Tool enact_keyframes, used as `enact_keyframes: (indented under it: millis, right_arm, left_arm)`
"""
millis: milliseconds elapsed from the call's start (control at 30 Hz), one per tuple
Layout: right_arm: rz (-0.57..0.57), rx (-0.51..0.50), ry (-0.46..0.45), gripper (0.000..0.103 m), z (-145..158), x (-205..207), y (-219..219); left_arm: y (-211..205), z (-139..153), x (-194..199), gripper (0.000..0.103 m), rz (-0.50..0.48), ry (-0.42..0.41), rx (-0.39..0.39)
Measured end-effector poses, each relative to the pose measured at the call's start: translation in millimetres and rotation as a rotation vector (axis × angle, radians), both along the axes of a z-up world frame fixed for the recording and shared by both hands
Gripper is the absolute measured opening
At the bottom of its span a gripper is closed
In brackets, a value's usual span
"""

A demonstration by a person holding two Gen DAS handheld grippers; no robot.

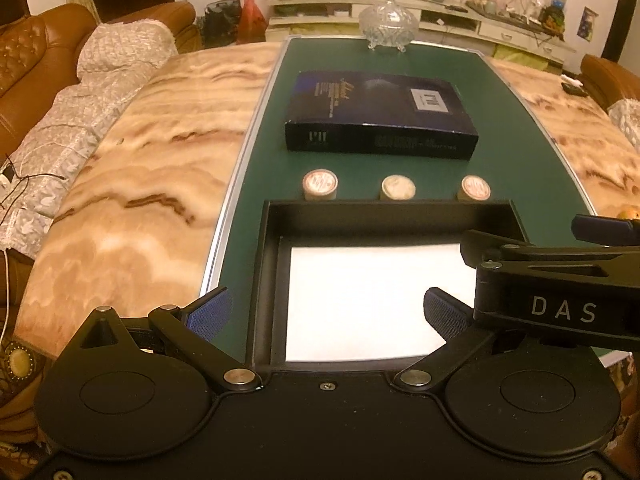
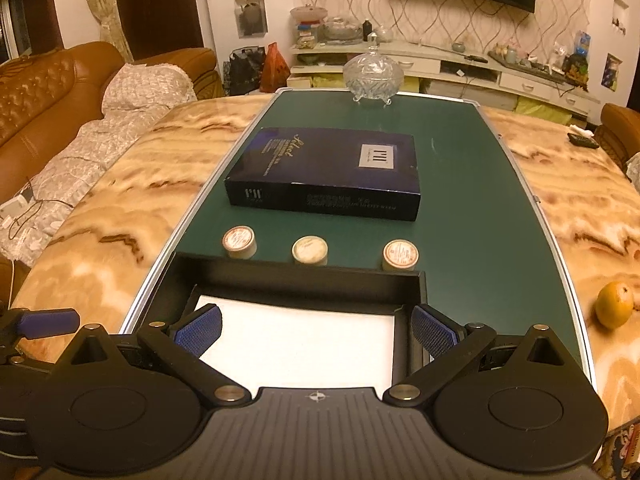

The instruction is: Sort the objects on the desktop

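Gaping wide and holding nothing, the left gripper (image 1: 328,314) and right gripper (image 2: 316,330) are hovering over the black tray (image 1: 384,214); three small jars (image 2: 239,242) are waiting just beyond, best taken singly, squarely.

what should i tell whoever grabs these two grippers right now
Left gripper: open, empty, hovering over the black tray.
Right gripper: open, empty, over the same tray.
The tray holds only a white sheet. Three small round jars stand in a row on the green mat, just beyond the tray's far wall. The dark box lies behind them, the glass lidded bowl at the far end, an orange off the mat to the right.
Done: nothing sorted yet. Left: presumably everything.
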State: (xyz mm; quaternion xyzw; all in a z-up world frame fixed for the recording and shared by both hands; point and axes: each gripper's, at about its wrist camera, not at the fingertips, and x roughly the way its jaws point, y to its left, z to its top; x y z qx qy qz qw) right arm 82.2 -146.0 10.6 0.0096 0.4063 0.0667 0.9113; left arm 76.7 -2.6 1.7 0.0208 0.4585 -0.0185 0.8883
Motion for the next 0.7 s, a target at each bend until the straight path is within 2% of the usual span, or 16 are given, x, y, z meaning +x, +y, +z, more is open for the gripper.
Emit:
enact_keyframes:
  millis: [367,700]
  right_arm:
    - [0.017,-0.005,-0.006,0.103,-4.2,-33.6,5.5]
    - [0.02,0.006,-0.008,0.103,-6.6,-46.5,5.3]
  left_arm:
    - [6.6,-8.3,-31.9,0.103,0.011,0.015,-0.01]
    - [8.8,-8.9,-47.4,0.103,0.009,0.018,-0.018]
